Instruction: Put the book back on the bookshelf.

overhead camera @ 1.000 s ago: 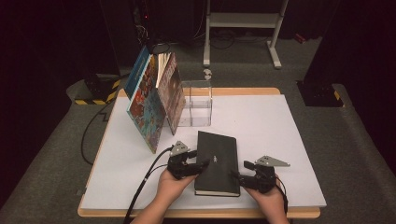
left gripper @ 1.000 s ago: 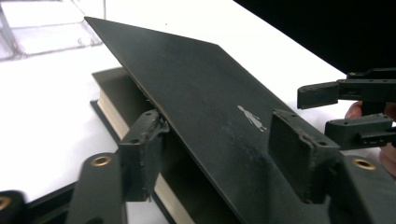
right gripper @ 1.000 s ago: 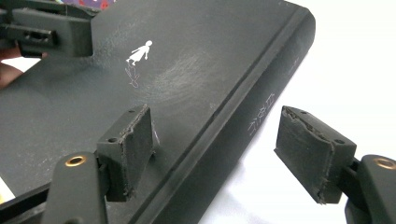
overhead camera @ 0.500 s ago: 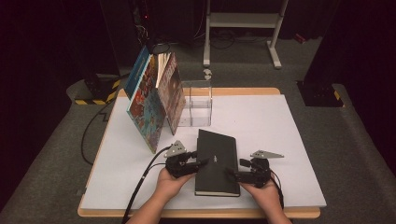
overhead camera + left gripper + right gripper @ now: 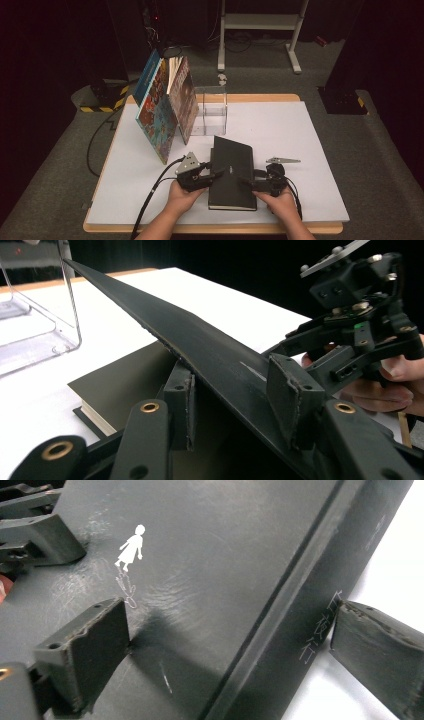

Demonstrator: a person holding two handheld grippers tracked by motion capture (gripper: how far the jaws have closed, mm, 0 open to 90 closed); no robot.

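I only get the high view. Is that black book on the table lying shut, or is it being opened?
Observer: It is being opened. In the left gripper view the front cover is lifted off the cream pages and pinched by the left hand-held gripper, whose jaws have just been closing.
Operator: And the other hand?
Observer: The right hand-held gripper straddles the spine with its pads apart. Its jaws have just been opening.
Operator: Anything printed on the cover?
Observer: Yes, a small white figure in a dress.
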